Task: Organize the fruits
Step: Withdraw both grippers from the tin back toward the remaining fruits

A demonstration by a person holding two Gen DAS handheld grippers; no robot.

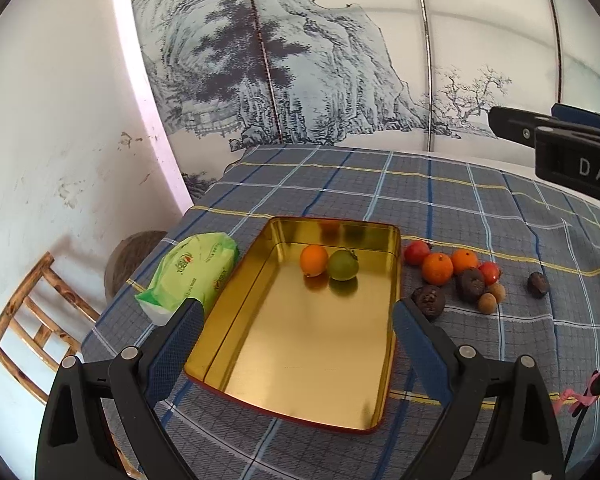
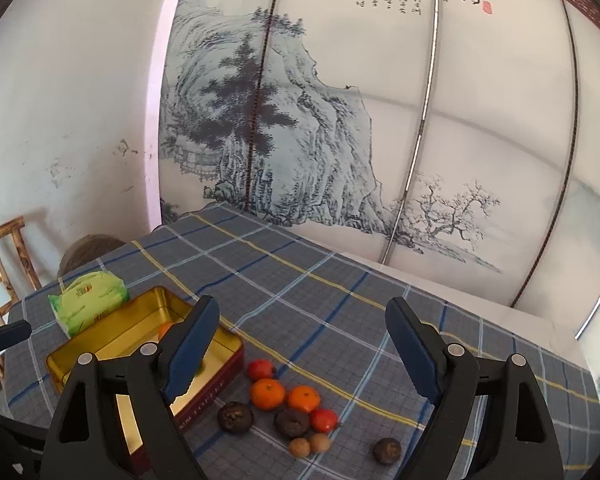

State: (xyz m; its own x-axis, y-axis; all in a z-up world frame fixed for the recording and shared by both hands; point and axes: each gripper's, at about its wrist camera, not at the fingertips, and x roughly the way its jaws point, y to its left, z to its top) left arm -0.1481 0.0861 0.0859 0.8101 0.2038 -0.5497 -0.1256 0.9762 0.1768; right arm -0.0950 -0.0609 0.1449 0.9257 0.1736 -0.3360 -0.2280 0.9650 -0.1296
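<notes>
at the centre of the left wrist frame, a gold tin (image 1: 300, 344) sits on the checked worktop (image 1: 380, 184), holding an orange (image 1: 314, 259) and a green fruit (image 1: 342, 265) touching at its far end. right of the tin lies a fruit cluster (image 1: 456, 276). a green pack (image 1: 192, 272) lies left. left gripper (image 1: 298, 320) jaws released, empty. right gripper (image 2: 300, 344) jaws released, empty, above the cluster.

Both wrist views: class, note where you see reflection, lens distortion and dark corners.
Left wrist view: the gold tin mirrors the orange and the green fruit on its floor and far wall; the screen's metal strips bow outward; black vignette fills the corners. Right wrist view: the same bowing and vignette; the tin's inside shines bright yellow.
</notes>
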